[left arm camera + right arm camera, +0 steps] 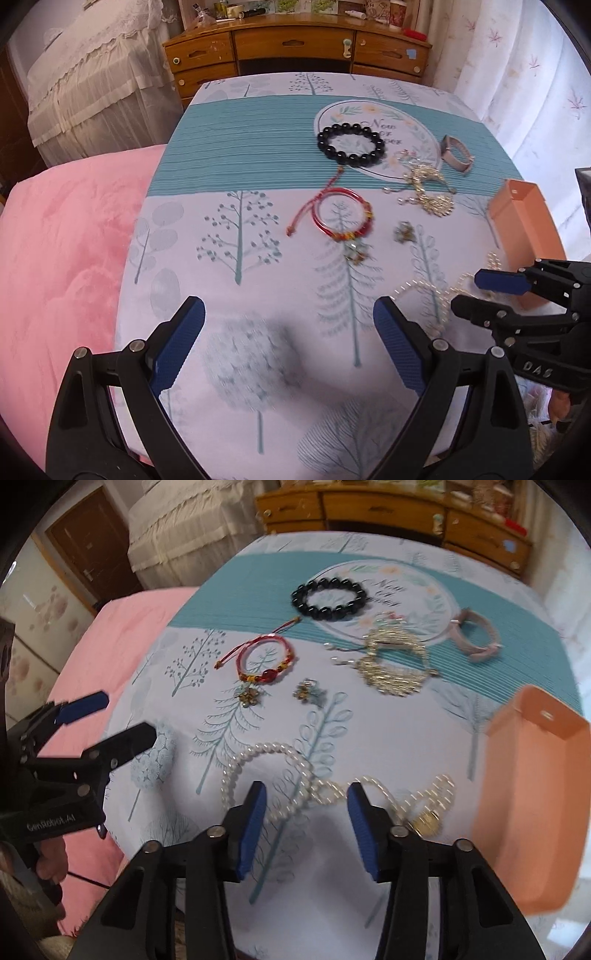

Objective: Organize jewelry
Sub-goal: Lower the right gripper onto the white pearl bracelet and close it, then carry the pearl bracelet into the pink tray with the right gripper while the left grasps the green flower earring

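Jewelry lies on a tree-print cloth: a black bead bracelet, a red string bracelet, a gold chain pile, a pink band, a small charm and a pearl necklace. An orange box stands at the right. My right gripper is open just short of the pearls. My left gripper is open over bare cloth.
A pink blanket lies left of the table. A wooden dresser stands behind it, with a lace-covered bed at the far left. The table's front edge is near both grippers.
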`<state>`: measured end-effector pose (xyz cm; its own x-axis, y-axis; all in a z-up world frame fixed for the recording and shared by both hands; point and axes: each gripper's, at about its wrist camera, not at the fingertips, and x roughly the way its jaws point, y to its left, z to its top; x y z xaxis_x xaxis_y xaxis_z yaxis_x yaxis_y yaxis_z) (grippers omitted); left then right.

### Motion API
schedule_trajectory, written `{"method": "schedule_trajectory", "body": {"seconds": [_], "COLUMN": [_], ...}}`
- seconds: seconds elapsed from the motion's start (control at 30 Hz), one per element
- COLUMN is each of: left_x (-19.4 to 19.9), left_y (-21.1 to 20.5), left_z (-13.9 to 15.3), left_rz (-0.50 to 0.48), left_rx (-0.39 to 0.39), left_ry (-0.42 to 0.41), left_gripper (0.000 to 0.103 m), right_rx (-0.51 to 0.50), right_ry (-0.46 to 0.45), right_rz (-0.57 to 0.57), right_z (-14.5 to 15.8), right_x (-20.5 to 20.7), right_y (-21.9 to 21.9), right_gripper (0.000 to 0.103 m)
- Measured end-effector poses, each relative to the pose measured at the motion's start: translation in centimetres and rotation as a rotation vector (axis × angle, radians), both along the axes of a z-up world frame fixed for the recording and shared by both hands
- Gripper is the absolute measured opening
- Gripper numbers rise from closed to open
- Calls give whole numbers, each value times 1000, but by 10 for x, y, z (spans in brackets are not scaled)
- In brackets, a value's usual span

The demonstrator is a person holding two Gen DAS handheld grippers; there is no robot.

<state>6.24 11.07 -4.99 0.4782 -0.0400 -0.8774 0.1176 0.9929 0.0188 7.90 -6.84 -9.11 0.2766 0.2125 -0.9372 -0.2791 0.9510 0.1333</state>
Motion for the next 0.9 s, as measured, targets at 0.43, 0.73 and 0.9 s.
{"method": "schedule_trajectory", "body": {"seconds": [0.43,0.73,0.9], "left_x": [40,60,70], "left_y": [-21,-44,-53], "left_z": [-20,-42,-55], "left_rz": [-116,-126,-105], "left_rx": [-1,-47,-53], "left_ry": [34,99,132], "left_gripper": [92,65,58], "right_rx": [-162,-75,-35], "right_ry": [-20,-47,-82], "right_rz": [155,93,40], "right_z": [-40,-15,8], "right_x": [21,16,11], "right_y": [39,14,-10], "right_gripper": [11,6,6]}}
